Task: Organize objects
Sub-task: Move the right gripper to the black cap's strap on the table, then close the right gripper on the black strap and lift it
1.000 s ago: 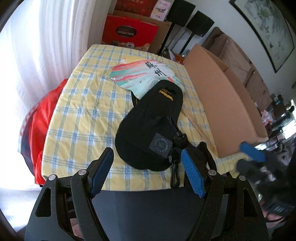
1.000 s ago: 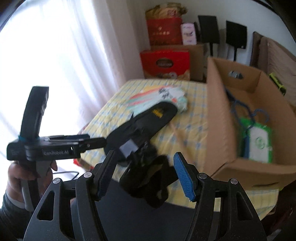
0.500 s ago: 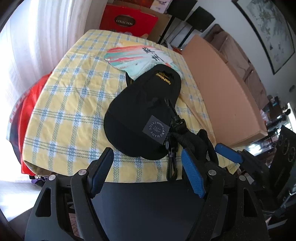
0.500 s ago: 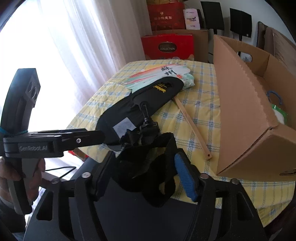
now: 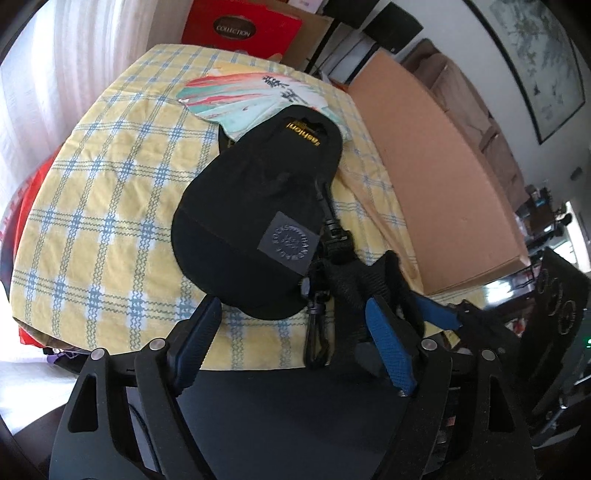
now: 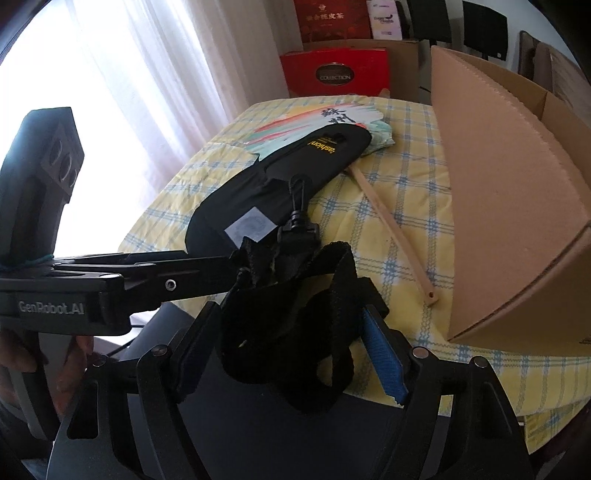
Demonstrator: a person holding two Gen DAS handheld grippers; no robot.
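A bundled black strap with snap clips lies at the near edge of the yellow checked table, between the fingers of my right gripper. Its jaws are opening and the blue right pad stands clear of the strap. The strap is clipped to a flat black pouch with gold lettering and a grey round patch. My left gripper is open and empty, just short of the pouch's near end. In the right wrist view a hand holds the left gripper, tips beside the strap.
A striped paper fan lies partly under the pouch, its wooden handle running toward the near edge. A large open cardboard box fills the table's right side. A red gift box stands behind. Curtains hang on the left.
Both grippers have come down toward the table's near edge. The right jaws have widened around the strap bundle, which now rests at the edge by the pouch.
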